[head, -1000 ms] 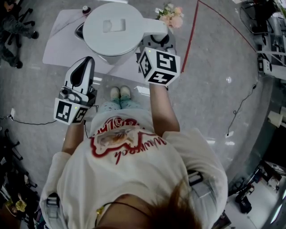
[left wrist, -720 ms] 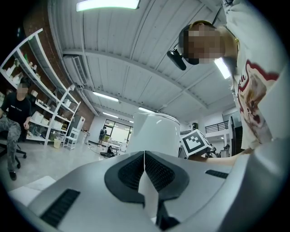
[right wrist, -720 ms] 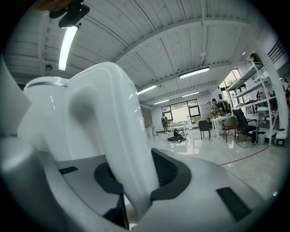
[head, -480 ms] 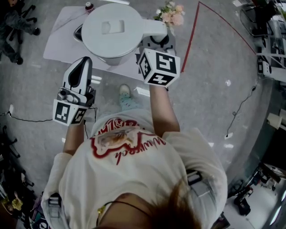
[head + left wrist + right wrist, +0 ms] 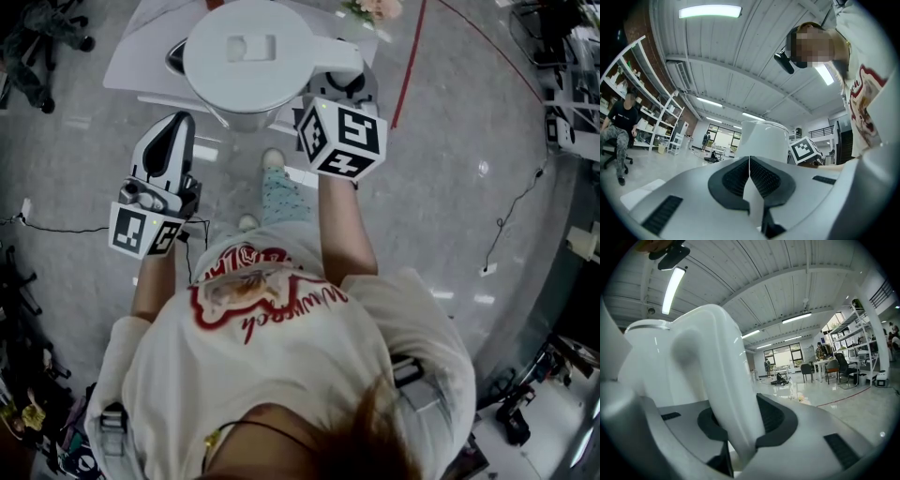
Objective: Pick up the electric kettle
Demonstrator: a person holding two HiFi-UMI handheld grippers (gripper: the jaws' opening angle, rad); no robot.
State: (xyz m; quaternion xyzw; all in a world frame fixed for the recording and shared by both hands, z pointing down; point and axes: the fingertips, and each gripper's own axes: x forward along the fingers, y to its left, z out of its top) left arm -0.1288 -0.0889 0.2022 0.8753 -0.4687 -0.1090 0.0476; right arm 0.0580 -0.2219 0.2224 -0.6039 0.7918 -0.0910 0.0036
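- The electric kettle, white with a closed lid, is held by its handle, which points toward the person's right.
- The right gripper is seen clamped on that handle, with a dark pad pressed against each side of it.
- In the right gripper view, the kettle body is seen to the left of the jaws, with glossy floor and desks beyond.
- In the head view, the kettle is seen in front of the person, over the near edge of a white table. Whether its base touches the table cannot be told.
- The left gripper is held beside the kettle and apart from it.
- Its jaws are brought together, the ribbed pads meeting along a thin seam with nothing gripped.
- In the left gripper view, the kettle is seen beyond the closed jaws, with the right gripper's marker cube just beside it.
- A red line is marked on the grey floor to the right of the table.
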